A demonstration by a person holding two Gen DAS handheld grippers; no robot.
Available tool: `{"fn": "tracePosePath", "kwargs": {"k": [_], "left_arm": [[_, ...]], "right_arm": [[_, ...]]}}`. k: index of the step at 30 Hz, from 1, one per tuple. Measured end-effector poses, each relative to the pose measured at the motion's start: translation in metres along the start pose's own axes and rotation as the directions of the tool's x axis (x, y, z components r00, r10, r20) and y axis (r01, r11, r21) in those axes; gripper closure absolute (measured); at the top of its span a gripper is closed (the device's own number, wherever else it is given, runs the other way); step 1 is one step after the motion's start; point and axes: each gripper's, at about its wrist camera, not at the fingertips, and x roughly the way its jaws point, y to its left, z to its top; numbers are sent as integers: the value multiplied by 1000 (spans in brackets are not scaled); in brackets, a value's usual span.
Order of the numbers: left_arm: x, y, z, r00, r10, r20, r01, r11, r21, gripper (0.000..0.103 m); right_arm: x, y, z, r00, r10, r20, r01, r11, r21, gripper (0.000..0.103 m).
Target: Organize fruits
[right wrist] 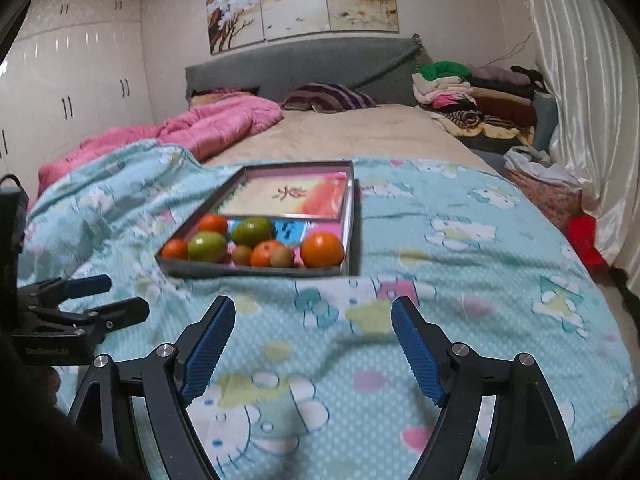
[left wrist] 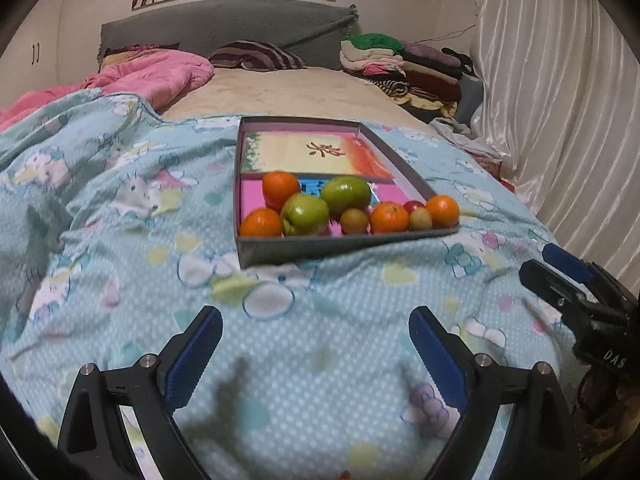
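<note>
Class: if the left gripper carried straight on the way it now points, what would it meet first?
Probably the blue patterned blanket ahead of the open left gripper, short of the fruit tray; depth is uncertain.

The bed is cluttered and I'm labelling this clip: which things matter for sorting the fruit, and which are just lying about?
For the job:
- grey tray
- oranges
- green fruits
- small brown fruits
- left gripper and right gripper, both open and empty

Just lying about:
- pink quilt
- striped pillow
- folded clothes
- curtain
</note>
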Motion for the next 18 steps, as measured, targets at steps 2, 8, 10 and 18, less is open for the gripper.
{"fn": "tracePosePath", "kwargs": {"k": [2,8,10,18], "left_arm": [[-3,-3,-7,1000,13,4,-13,1000,6,8],[-4,-7,-16,1000,2,-11,-2,1000,7,8],[-5,-9,-18,1000,7,-10,-7,1000,15,8],[-2,-9,-23,1000,10,-13,-10,1000,20,8]], "right_arm": [[-4,5,-5,1000,-14,9,14,1000,-11,21],[-8,11,-21,1000,-19,-8,19,999,26,21],[-7,11,-26,1000,-11,-20,12,999,52,21],[2,14,-32,999,-18,-41,20,999,38,21]]}}
